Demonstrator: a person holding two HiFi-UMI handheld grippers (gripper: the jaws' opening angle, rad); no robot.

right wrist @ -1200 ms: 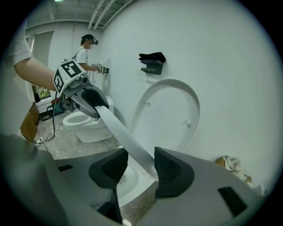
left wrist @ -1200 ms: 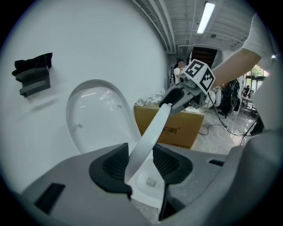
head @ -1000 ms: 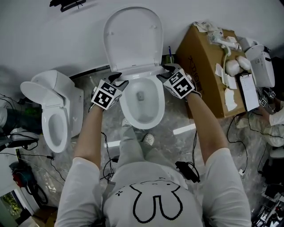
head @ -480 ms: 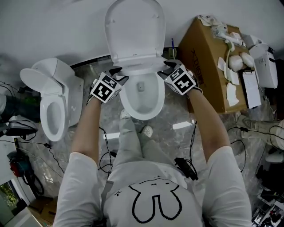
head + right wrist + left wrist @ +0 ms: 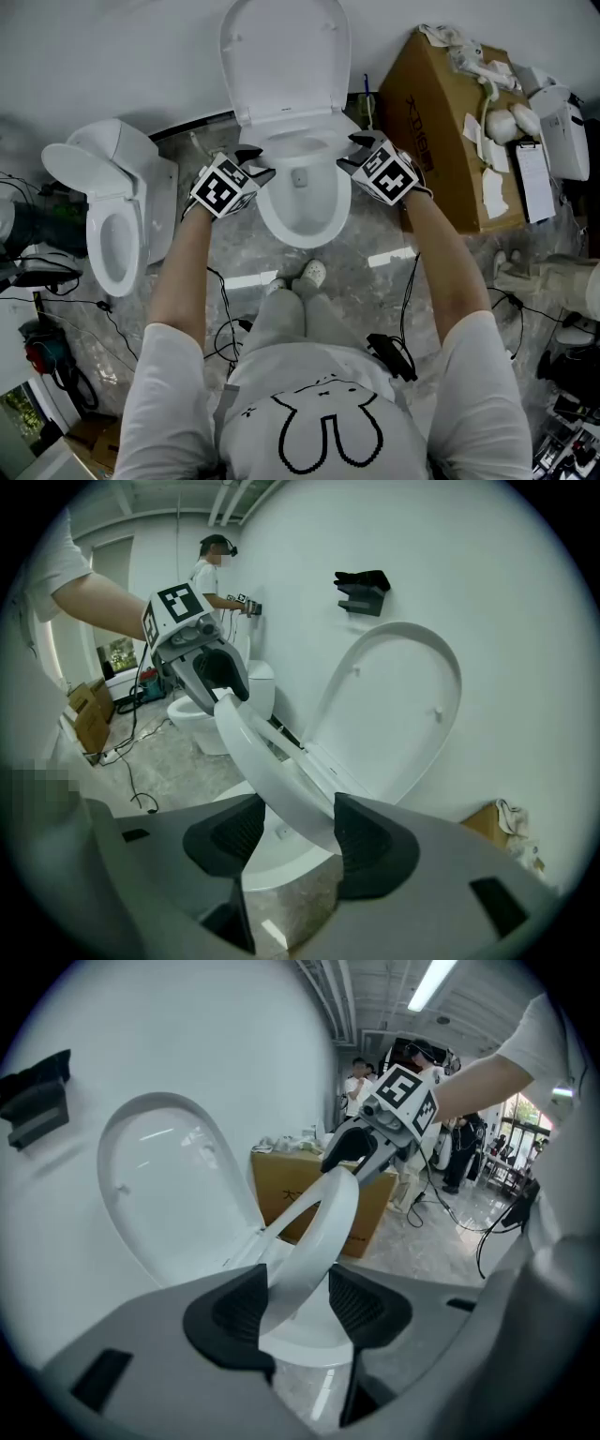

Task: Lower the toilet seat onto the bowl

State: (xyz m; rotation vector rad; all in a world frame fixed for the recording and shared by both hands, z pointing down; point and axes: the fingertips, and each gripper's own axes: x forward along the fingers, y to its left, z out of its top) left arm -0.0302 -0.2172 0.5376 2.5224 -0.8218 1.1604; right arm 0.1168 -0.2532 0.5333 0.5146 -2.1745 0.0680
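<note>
The toilet seat (image 5: 323, 1218) is a smooth, shiny white ring. It hangs tilted, halfway between the rounded lid (image 5: 284, 56), which stands up against the plain wall (image 5: 112, 56), and the oval white bowl (image 5: 300, 241) on the shiny grey stone floor (image 5: 356, 281).

The left gripper (image 5: 295, 1305) has the seat's left side between its black ribbed jaws. The right gripper (image 5: 292, 832) has the right side. Both pairs of jaws have just been opening and sit loose around the rim, not squeezing it.

A brown cardboard box (image 5: 441, 122) stands near the bowl's right side.

White toilet seat (image 5: 323, 1227), brown cardboard box (image 5: 441, 141), grey marbled floor (image 5: 366, 244).
</note>
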